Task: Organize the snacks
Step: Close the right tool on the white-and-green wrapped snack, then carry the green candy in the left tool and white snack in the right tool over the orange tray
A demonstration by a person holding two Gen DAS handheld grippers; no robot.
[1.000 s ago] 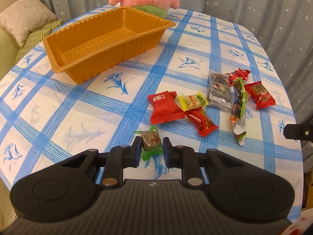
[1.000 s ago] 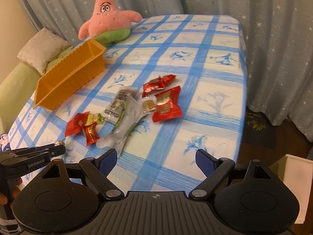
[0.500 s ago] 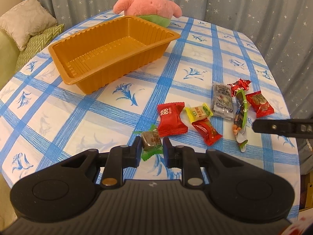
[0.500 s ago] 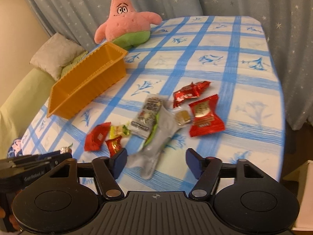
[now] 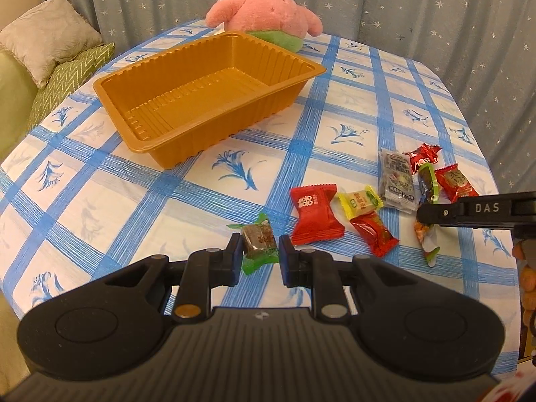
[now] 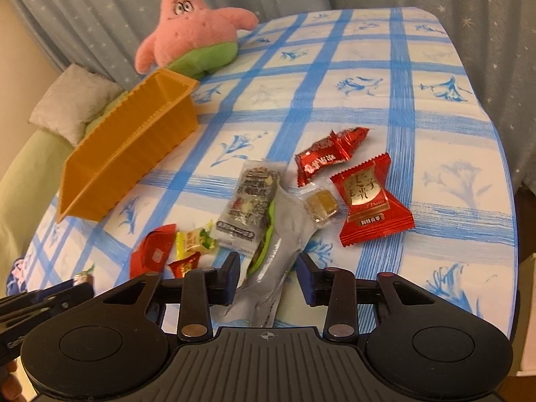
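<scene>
My left gripper (image 5: 260, 246) is shut on a brown candy in a green wrapper (image 5: 258, 237) and holds it above the tablecloth. The empty orange tray (image 5: 204, 93) stands ahead to the left. My right gripper (image 6: 269, 268) is open, its fingers on either side of a long silver and green snack packet (image 6: 278, 234), not touching it. Around the packet lie several snacks: a grey bar (image 6: 251, 201), a red date candy (image 6: 372, 201), a small clear-wrapped toffee (image 6: 321, 206), a red twist candy (image 6: 326, 157) and a yellow candy (image 6: 194, 241).
A pink starfish plush (image 5: 268, 3) sits behind the tray at the table's far edge. A cushion (image 5: 47, 47) and a sofa lie to the left. The table's right edge (image 6: 506, 201) drops to the floor beside a curtain.
My left gripper has lifted with the green-wrapped candy and moved towards the tray. My right gripper has moved forward over the long packet and its jaws have narrowed around it.
</scene>
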